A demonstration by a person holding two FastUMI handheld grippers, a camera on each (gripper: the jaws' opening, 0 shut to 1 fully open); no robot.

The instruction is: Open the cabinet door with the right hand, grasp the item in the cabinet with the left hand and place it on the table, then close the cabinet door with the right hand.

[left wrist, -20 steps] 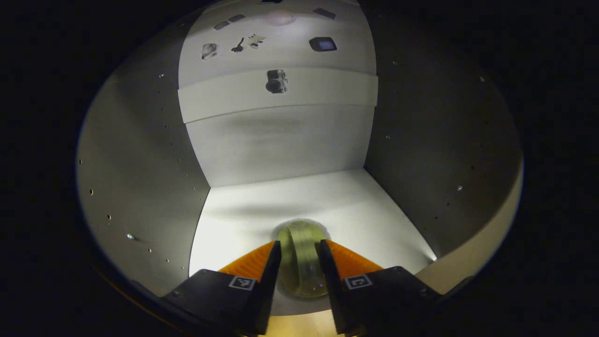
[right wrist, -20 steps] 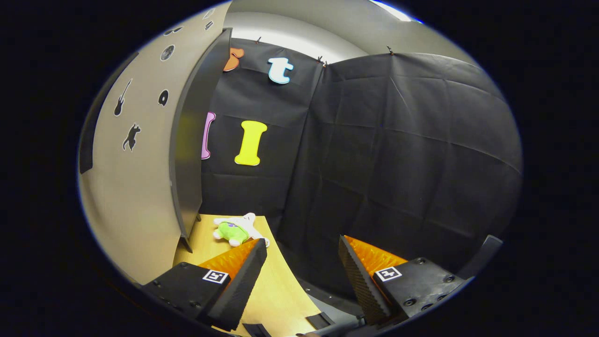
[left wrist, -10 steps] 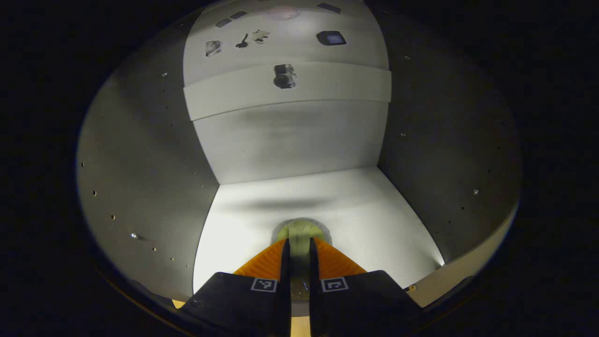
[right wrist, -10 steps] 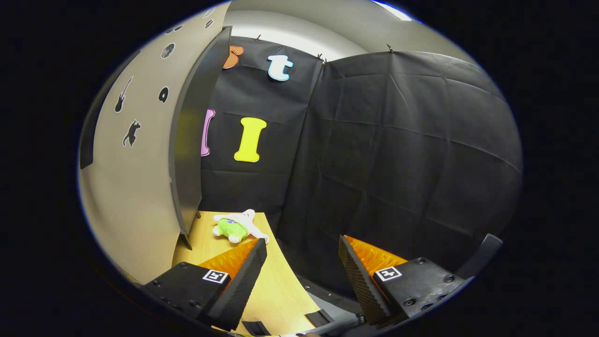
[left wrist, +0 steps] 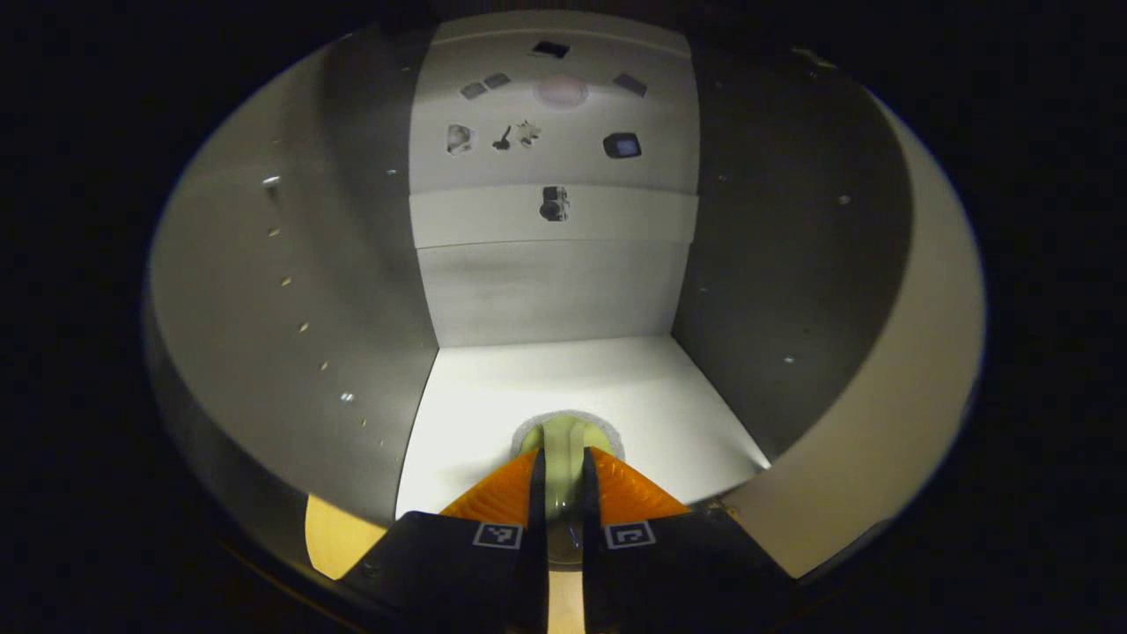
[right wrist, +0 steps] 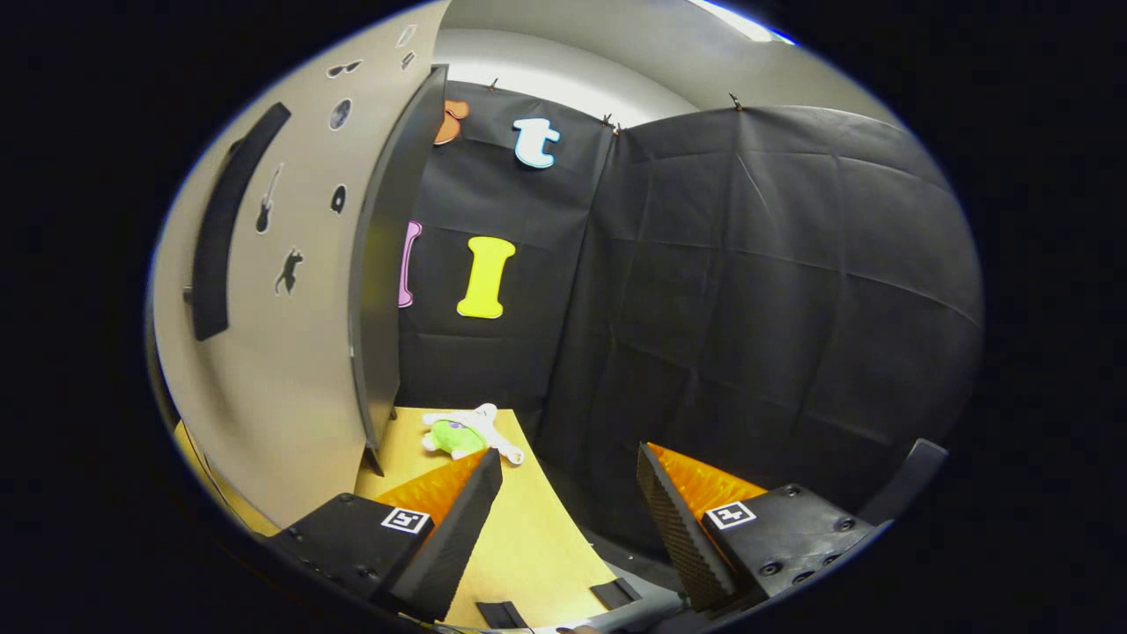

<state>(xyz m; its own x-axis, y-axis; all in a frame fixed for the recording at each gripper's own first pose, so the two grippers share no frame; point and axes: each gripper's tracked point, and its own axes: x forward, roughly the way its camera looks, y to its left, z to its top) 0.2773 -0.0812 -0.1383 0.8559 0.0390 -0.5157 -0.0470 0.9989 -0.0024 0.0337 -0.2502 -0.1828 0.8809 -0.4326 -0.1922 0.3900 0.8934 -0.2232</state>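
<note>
Left gripper (left wrist: 563, 480): jaws stay clamped on the yellowish item (left wrist: 563, 440), now drawn back toward the cabinet (left wrist: 290, 291) mouth.
Right gripper (right wrist: 563, 493): jaws wide apart, empty, beside the open door (right wrist: 290, 352).

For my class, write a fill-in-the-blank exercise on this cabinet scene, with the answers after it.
1. The left gripper is shut on a pale green ____.
2. The cabinet door stands ____.
3. The right gripper has its jaws ____.
4. A plush toy lies on the ____.

Answers: item; open; open; table
</note>
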